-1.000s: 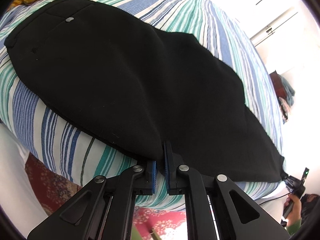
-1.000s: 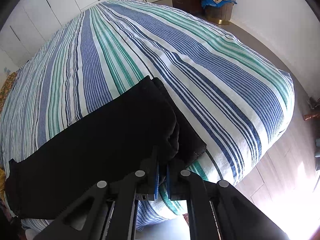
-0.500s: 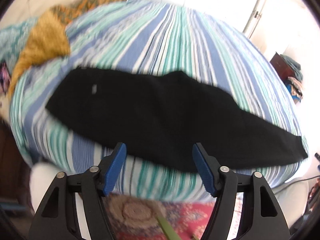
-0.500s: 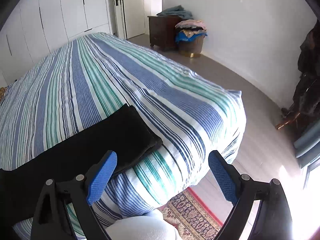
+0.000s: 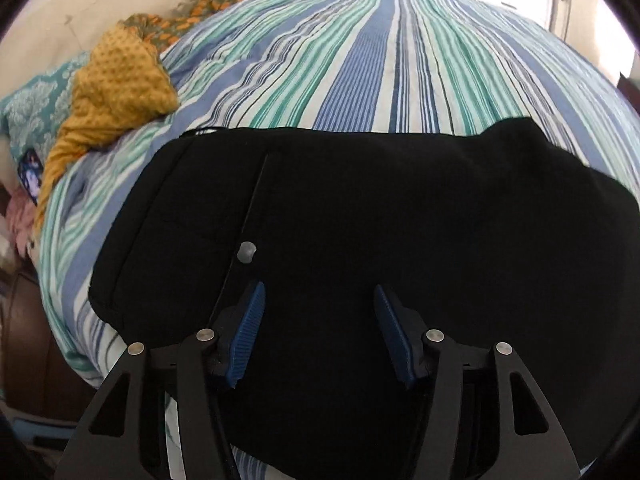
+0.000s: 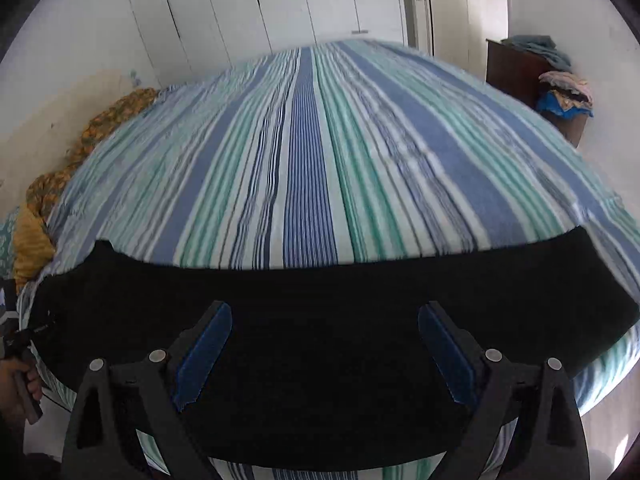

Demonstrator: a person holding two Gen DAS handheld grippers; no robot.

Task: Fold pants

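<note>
Black pants (image 5: 400, 216) lie flat along the near edge of a striped bed (image 5: 380, 64), folded lengthwise, waistband at the left with a silver button (image 5: 246, 251). My left gripper (image 5: 318, 312) is open and empty, hovering over the waist end just right of the button. In the right wrist view the pants (image 6: 320, 300) stretch across the frame, leg hems at the right (image 6: 600, 280). My right gripper (image 6: 324, 344) is open and empty above the leg part.
A mustard blanket (image 5: 116, 92) and patterned pillows (image 5: 28, 108) lie at the bed's left end. A dark wooden chest with piled clothes (image 6: 560, 88) stands at the far right by white wardrobes (image 6: 260, 8). The other hand and its gripper handle (image 6: 20, 380) show at left.
Both grippers were shut on the pants' edge a second ago. They let go, opened, pulled back, and now hover over the pants, left near the waist, right over the legs.
</note>
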